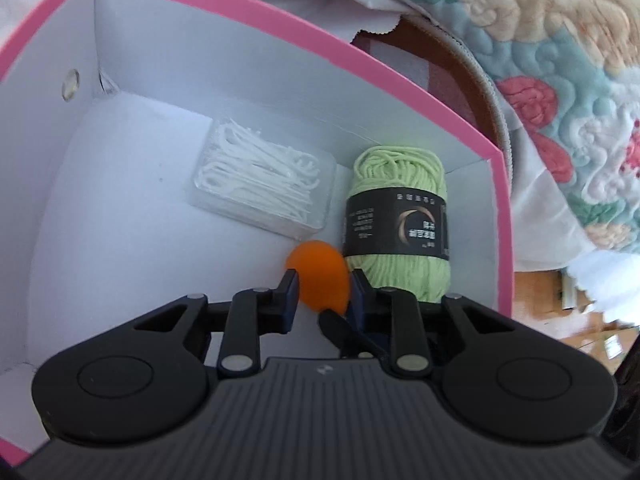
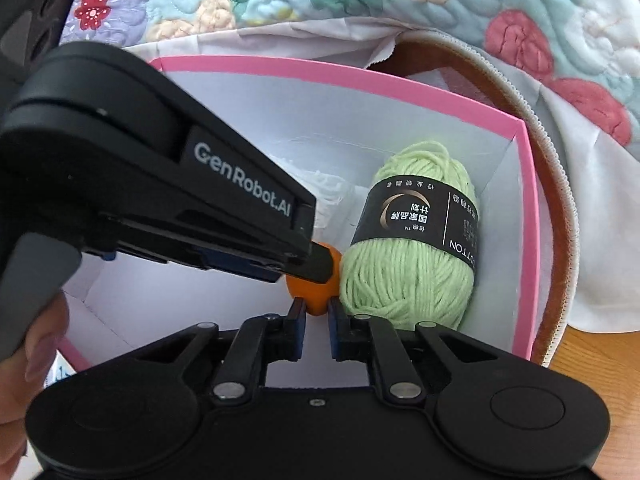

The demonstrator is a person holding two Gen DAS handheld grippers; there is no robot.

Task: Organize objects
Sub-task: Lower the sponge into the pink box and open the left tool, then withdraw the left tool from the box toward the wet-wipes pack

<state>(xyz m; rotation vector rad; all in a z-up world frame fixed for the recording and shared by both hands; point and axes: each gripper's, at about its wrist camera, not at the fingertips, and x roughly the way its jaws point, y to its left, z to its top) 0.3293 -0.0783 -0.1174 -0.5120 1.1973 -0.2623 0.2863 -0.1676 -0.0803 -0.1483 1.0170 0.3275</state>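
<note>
An orange ball (image 1: 320, 280) sits low inside the pink-rimmed white box (image 1: 280, 32). My left gripper (image 1: 323, 286) is shut on the ball, one finger on each side. In the right wrist view the left gripper's body (image 2: 160, 184) reaches in from the left and covers the top of the ball (image 2: 316, 300). My right gripper (image 2: 317, 312) is narrowly open, its fingertips on either side of the ball's lower end; I cannot tell whether they touch it. A green yarn skein (image 1: 396, 220) with a black label lies right of the ball, also in the right wrist view (image 2: 412, 240).
A clear case of white floss picks (image 1: 264, 184) lies on the box floor, left of the yarn. The box rim (image 2: 528, 216) stands against a brown round bag edge (image 2: 560, 208). A floral quilt (image 1: 560, 60) and white cloth lie behind. Wooden surface (image 2: 600, 360) shows at right.
</note>
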